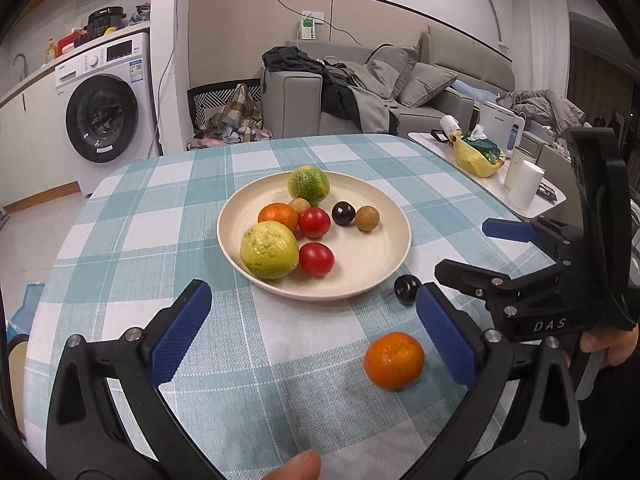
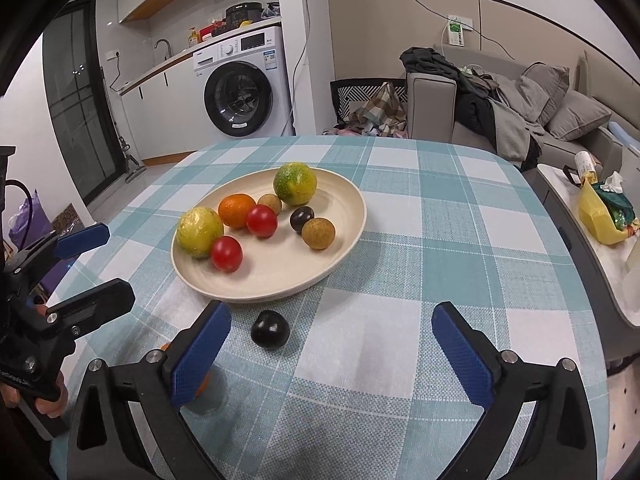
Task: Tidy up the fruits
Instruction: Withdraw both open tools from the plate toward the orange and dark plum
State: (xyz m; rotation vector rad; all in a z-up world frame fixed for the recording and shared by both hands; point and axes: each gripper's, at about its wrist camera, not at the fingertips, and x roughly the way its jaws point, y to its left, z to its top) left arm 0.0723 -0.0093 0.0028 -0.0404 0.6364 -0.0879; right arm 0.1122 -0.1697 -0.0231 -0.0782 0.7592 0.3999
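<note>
A cream plate (image 1: 372, 264) (image 2: 280, 276) on the checked tablecloth holds several fruits: a yellow-green guava (image 1: 269, 251), a green citrus (image 1: 308, 185), an orange (image 1: 279, 217), two red tomatoes (image 1: 316, 258), a dark plum (image 1: 343, 213) and brown longans (image 1: 367, 218). A loose orange (image 1: 394, 359) lies on the cloth just inside my left gripper's (image 1: 316, 332) right finger. A loose dark plum (image 1: 407, 289) (image 2: 270, 329) lies just in front of the plate, ahead of my right gripper (image 2: 332, 344), near its left finger. Both grippers are open and empty. The right gripper also shows in the left view (image 1: 460, 248).
A side table (image 1: 536, 208) at the right carries a yellow bag (image 1: 476, 158), cups and a tissue box. A washing machine (image 2: 244, 88) and a sofa (image 2: 520, 108) stand beyond the table. The table's far edge curves off behind the plate.
</note>
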